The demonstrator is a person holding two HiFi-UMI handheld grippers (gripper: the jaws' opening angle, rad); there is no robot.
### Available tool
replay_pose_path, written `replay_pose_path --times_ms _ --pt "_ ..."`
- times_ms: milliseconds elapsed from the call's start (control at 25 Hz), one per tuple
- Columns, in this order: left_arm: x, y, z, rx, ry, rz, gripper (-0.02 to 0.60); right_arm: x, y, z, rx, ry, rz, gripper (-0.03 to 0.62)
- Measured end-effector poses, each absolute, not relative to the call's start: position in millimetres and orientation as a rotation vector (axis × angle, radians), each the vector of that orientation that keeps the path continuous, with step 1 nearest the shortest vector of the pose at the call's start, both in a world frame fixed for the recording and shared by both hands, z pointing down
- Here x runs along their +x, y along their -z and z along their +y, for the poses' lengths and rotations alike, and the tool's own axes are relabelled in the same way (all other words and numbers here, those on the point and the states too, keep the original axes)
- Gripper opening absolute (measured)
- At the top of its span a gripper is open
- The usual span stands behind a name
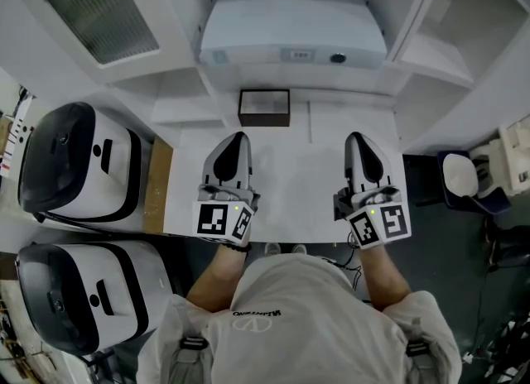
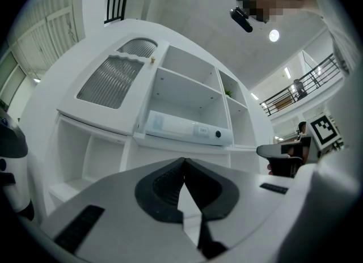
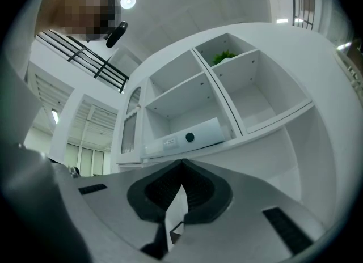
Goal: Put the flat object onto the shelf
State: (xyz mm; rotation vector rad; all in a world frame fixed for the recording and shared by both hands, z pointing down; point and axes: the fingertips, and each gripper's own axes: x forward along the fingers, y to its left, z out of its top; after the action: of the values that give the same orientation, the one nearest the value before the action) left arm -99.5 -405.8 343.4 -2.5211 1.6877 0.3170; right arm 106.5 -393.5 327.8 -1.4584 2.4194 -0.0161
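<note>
We're at the very start: nothing is picked up yet. The left hand-held gripper (image 1: pixel 238 136) rests on the bench (image 1: pixel 290 200) toward its near-left part. The right hand-held gripper (image 1: pixel 358 136) rests toward the near-right, and both point at the shelf (image 1: pixel 178 101). Both are clenched w/ nothing between the jaws: in each gripper's own view the pads meet, w/ only the shelf beyond.

The flat object (image 1: pixel 264 107), a dark-framed rectangle, sits at the far edge of the bench, approx midway along it. It's just in front of the shelf and well apart from both grippers; the left one is a bit more in line w/ it. Behind & above it, a white device (image 1: pixel 294 39) fills one shelf compartment. The gripper views show open compartments above and beside that device.

Step in hand, as we judge it: pre-grasp, w/ the approach not yet begun. Next move calls for one gripper to release its jaws, go fwd to the far edge and take the object by its rim. It looks to lie flat, so we'd prob need a low angle and a pinch on one side edge, since the full width seems too much for the jaws. Then lift & carry to a free compartment, keeping clear of the white device. Which compartment is meant we can't tell.
</note>
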Motion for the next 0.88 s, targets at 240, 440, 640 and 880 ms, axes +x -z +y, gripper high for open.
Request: replay_pose_path --times_ms 240,440,640,880 --pt "-100.7 -343.6 -407.2 -2.517 -0.323 1.698 0.003 106.1 -330.5 -394.6 -1.468 0.017 2.43 0.009" --pt "-99.5 -344.0 -410.2 -2.522 -0.33 1.698 0.003 108.0 -330.6 -397.3 -1.481 0.009 2.429 0.009" --pt "-98.9 -345.5 -412.5 -2.526 -0.331 1.703 0.003 108.9 -332.7 -399.4 -1.488 0.015 2.429 0.009" --pt "-98.7 -345.5 -414.1 -2.525 -0.33 1.71 0.003 108.5 -332.4 -401.5 -1.491 0.014 2.433 0.009"
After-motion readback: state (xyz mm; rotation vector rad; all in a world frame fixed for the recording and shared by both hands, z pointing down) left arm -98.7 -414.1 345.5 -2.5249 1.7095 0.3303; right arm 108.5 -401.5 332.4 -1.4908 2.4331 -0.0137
